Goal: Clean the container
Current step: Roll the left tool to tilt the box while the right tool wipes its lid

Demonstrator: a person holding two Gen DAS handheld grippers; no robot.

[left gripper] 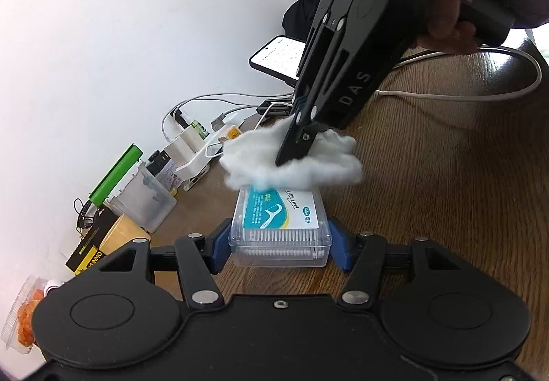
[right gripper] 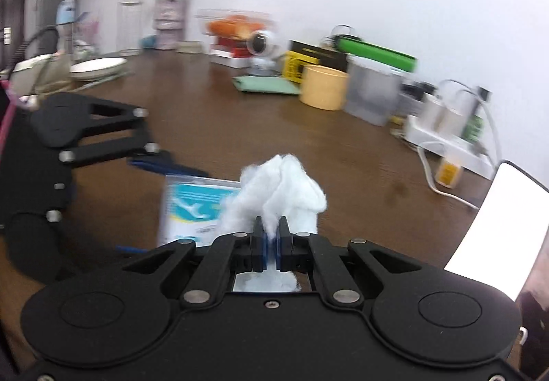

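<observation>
Clear, stiff plastic, likely light and slick: floss-pick container (left gripper: 279,230) sitting at 6 o'clock on the wooden table (left gripper: 446,192), being clamped across its short sides by the left gripper (left gripper: 279,243); probably best gripped there, gently, low on the walls. Beyond, at 12 o'clock, soft cotton wad (left gripper: 291,158) being pinched tight in the right gripper (left gripper: 291,154), pressing on the lid's far end.

Along the wall on our wooden desk (right gripper: 212,113) we see a yellow cup (right gripper: 324,87), a clear bin (right gripper: 372,96) under a green bar (right gripper: 375,55), a white power strip (right gripper: 446,137) and a lit phone (left gripper: 279,56)
</observation>
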